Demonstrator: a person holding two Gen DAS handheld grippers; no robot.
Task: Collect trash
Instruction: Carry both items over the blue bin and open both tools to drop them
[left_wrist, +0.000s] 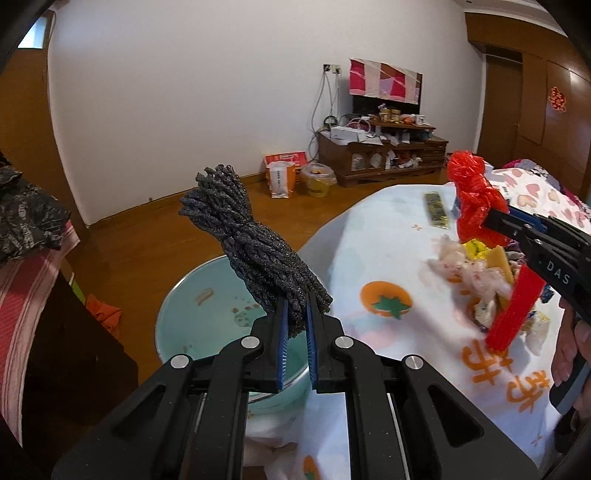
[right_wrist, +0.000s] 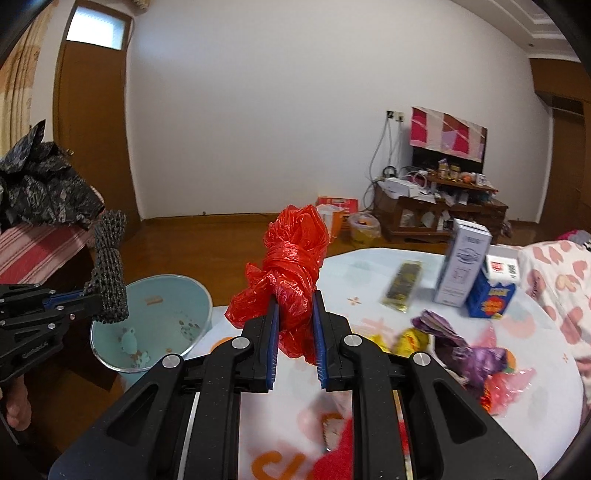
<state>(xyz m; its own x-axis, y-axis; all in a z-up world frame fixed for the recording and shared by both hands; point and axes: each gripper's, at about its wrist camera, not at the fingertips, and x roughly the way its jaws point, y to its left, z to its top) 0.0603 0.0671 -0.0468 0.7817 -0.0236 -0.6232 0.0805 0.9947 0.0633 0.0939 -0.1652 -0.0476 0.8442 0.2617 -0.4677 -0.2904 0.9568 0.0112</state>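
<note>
Beside the cluttered tabletop (right_wrist: 369, 273) waits the teal bin (right_wrist: 110, 332) (nearly empty): your left gripper (left_wrist: 297, 314) clenches grey cord bundle (left_wrist: 251, 236), right gripper (right_wrist: 295, 325) clenches red bag (right_wrist: 291, 266); carry both over and release.

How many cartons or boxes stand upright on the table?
2: a tall white box at the table's far side, and a blue carton touching its right. Others may be hidden.
</note>
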